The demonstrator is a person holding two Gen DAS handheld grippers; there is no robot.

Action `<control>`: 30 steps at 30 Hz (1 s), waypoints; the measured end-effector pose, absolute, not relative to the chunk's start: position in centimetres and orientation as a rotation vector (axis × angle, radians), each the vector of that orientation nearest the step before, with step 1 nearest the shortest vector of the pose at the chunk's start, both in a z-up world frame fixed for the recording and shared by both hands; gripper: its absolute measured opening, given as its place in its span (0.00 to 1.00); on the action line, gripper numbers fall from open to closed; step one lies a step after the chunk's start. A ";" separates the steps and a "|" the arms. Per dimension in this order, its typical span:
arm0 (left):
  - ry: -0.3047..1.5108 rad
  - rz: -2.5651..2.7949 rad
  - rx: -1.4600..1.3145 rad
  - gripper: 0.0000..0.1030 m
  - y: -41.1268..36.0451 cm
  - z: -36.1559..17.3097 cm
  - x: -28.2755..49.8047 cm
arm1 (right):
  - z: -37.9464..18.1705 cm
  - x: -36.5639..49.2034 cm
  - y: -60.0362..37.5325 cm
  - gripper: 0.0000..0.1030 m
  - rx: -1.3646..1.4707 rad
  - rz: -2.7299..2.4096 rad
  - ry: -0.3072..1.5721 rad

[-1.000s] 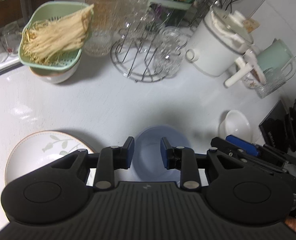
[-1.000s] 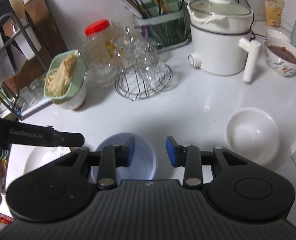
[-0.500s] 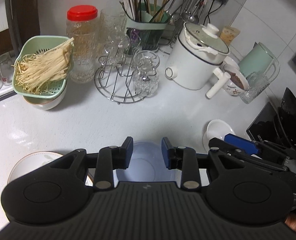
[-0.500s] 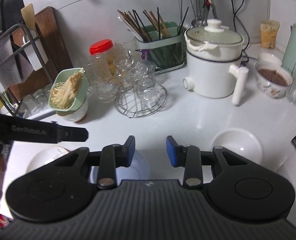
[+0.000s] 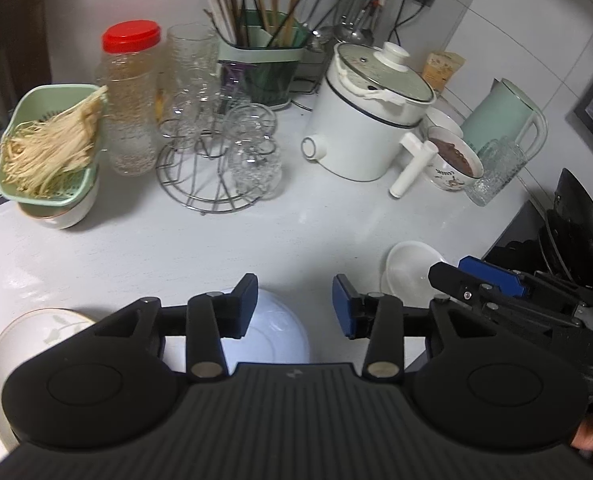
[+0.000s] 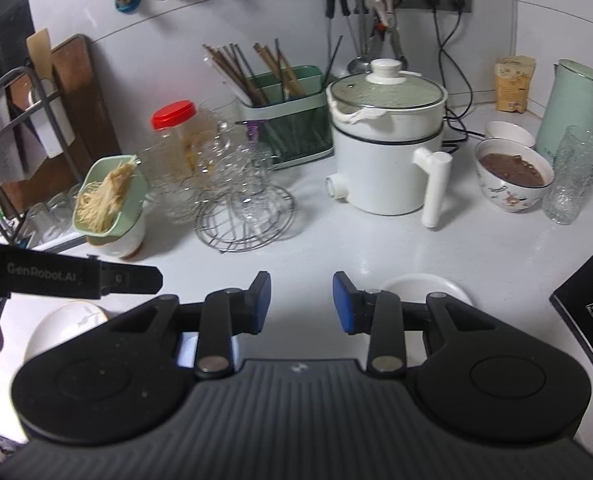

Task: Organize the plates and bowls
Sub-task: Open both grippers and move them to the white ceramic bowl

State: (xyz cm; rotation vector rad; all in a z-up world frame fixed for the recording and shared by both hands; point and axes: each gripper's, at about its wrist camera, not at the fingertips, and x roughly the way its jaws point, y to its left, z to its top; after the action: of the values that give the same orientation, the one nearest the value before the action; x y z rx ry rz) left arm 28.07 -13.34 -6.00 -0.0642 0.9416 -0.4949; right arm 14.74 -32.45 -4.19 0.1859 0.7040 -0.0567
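Observation:
A pale blue bowl [image 5: 274, 334] sits on the white counter, partly hidden under my left gripper [image 5: 294, 306], which is open and empty above it. A white plate with a leaf pattern [image 5: 36, 330] lies at the lower left; it also shows in the right wrist view [image 6: 62, 326]. A small white bowl [image 5: 410, 270] sits to the right; it also shows in the right wrist view [image 6: 424, 286], just beyond my right gripper [image 6: 300, 304], which is open and empty. Only a sliver of the blue bowl [image 6: 186, 350] shows there.
At the back stand a green colander of noodles [image 5: 50, 146], a red-lidded jar [image 5: 130, 96], a wire rack of glasses [image 5: 216, 152], a chopstick holder [image 5: 262, 66], a white electric pot [image 5: 370, 120], a filled patterned bowl [image 5: 454, 160] and a kettle [image 5: 504, 116]. Dark pans [image 5: 576, 240] are at right.
Both grippers have pulled back and risen, so the bowls and plate slid lower in view. The left gripper's jaws have opened wider.

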 end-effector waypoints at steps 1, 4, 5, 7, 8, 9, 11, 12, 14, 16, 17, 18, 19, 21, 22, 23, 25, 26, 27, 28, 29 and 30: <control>0.941 -0.499 -0.061 0.47 -13.7 -6.0 28.0 | -4.2 14.7 -32.8 0.36 0.186 -0.060 0.703; 0.949 -0.512 -0.043 0.49 -15.4 -6.4 28.1 | -4.5 14.2 -33.9 0.36 0.184 -0.076 0.696; 0.949 -0.519 -0.035 0.49 -16.0 -6.5 28.1 | -4.7 14.0 -34.3 0.36 0.179 -0.085 0.694; 0.940 -0.545 -0.019 0.49 -17.0 -6.6 27.9 | -5.3 13.8 -35.1 0.36 0.181 -0.103 0.701; 0.932 -0.552 -0.010 0.49 -17.4 -6.6 27.8 | -5.4 13.6 -35.5 0.36 0.186 -0.108 0.698; 0.925 -0.552 -0.004 0.49 -17.9 -6.6 27.7 | -5.6 13.4 -36.0 0.36 0.185 -0.118 0.696; 0.931 -0.553 -0.015 0.49 -18.4 -6.8 27.7 | -5.8 13.1 -36.9 0.36 0.185 -0.137 0.690; 0.934 -0.554 -0.018 0.49 -18.6 -7.0 27.6 | -6.0 12.9 -37.4 0.36 0.188 -0.143 0.685; 0.938 -0.553 -0.015 0.49 -19.2 -7.5 27.6 | -6.5 12.6 -38.1 0.36 0.191 -0.160 0.685; 0.949 -0.551 -0.016 0.49 -19.7 -8.2 27.8 | -7.3 12.4 -38.9 0.36 0.200 -0.173 0.696; 0.958 -0.548 -0.014 0.49 -20.0 -8.5 27.9 | -7.8 12.5 -39.2 0.37 0.210 -0.177 0.709; 0.963 -0.549 -0.009 0.49 -20.3 -8.9 28.0 | -8.2 12.5 -39.6 0.40 0.222 -0.178 0.725; 0.966 -0.550 -0.002 0.49 -20.5 -9.3 28.0 | -8.7 12.5 -39.8 0.47 0.234 -0.179 0.735; 0.978 -0.566 0.010 0.49 -21.0 -10.1 28.2 | -9.4 12.5 -40.1 0.59 0.242 -0.181 0.746; 0.989 -0.571 0.006 0.49 -21.2 -10.6 28.4 | -9.7 12.4 -40.1 0.63 0.239 -0.182 0.750; 1.003 -0.575 -0.005 0.51 -21.4 -11.1 28.5 | -10.0 12.3 -40.2 0.63 0.236 -0.182 0.752; 1.024 -0.591 -0.019 0.54 -21.9 -12.2 28.8 | -10.6 12.1 -40.6 0.63 0.243 -0.189 0.751; 1.037 -0.587 -0.017 0.54 -22.4 -12.7 29.0 | -10.8 11.9 -40.9 0.63 0.252 -0.202 0.748; 1.045 -0.593 -0.013 0.54 -22.9 -13.1 29.2 | -11.1 11.8 -41.3 0.63 0.262 -0.216 0.744; 1.052 -0.602 -0.007 0.54 -23.6 -13.6 29.3 | -11.4 11.7 -41.8 0.63 0.273 -0.232 0.741; 1.061 -0.610 0.000 0.54 -24.2 -14.0 29.4 | -11.7 11.7 -42.2 0.63 0.284 -0.246 0.735; 1.070 -0.617 0.013 0.54 -24.8 -14.4 29.6 | -12.0 11.6 -42.8 0.62 0.297 -0.258 0.730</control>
State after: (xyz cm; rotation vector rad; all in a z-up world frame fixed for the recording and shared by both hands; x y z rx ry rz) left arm 29.59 -24.79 -14.36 0.0128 1.0697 -0.6174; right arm 11.64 -42.76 -12.03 0.2971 0.7302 -0.2580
